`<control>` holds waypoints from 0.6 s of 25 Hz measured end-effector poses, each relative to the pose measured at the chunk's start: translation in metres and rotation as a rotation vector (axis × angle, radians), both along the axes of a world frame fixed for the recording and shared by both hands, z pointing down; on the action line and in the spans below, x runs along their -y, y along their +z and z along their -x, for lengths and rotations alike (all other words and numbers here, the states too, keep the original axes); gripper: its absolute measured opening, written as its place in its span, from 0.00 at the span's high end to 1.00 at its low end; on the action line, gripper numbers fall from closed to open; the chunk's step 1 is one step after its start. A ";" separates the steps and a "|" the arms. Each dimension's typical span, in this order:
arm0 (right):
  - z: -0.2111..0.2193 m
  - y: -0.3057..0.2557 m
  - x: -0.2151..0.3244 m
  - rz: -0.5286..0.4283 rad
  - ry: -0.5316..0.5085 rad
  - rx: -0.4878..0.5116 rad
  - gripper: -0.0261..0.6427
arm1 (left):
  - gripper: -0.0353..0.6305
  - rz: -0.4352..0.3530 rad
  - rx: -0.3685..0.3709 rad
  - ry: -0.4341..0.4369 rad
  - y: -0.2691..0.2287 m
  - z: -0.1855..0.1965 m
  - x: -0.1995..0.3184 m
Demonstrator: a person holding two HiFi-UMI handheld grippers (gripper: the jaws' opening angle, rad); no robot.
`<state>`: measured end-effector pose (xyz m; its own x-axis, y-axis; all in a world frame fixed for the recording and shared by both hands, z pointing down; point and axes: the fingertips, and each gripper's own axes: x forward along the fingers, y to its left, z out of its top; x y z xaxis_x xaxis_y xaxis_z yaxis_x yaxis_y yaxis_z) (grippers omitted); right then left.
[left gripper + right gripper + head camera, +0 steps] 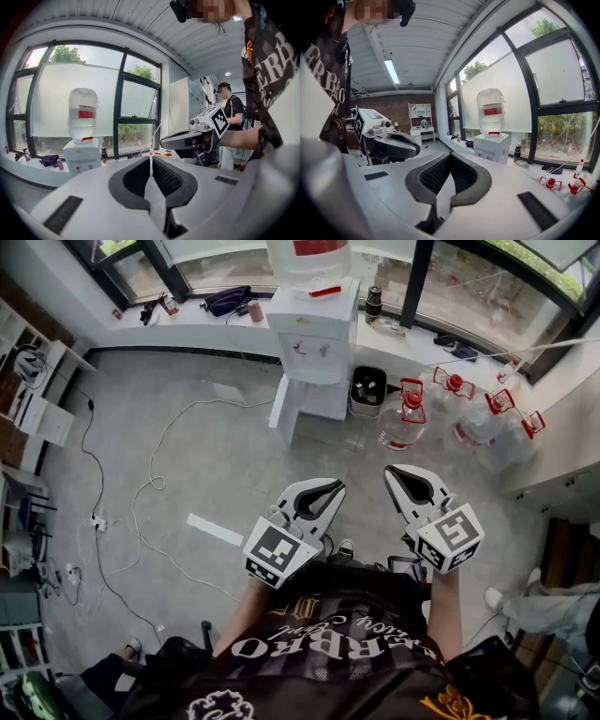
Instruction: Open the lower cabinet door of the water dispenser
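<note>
Dispenser (317, 351) stands under the windows (225, 263), its lower door (284, 411) seemingly ajar. Well apart from it, the left gripper (327, 487) and right gripper (404, 472) are both closed, holding nothing.

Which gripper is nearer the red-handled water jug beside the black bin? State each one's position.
Right. The right gripper points at the water jug from straight in front; the left gripper is off to its left, in line with the water dispenser.
</note>
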<state>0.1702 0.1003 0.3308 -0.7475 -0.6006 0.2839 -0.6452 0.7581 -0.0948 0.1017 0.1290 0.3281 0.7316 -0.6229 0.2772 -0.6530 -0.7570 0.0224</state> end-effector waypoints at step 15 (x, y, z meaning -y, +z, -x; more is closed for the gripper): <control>0.017 0.009 -0.006 0.008 -0.042 0.000 0.95 | 0.92 -0.006 -0.014 -0.037 0.003 0.011 -0.002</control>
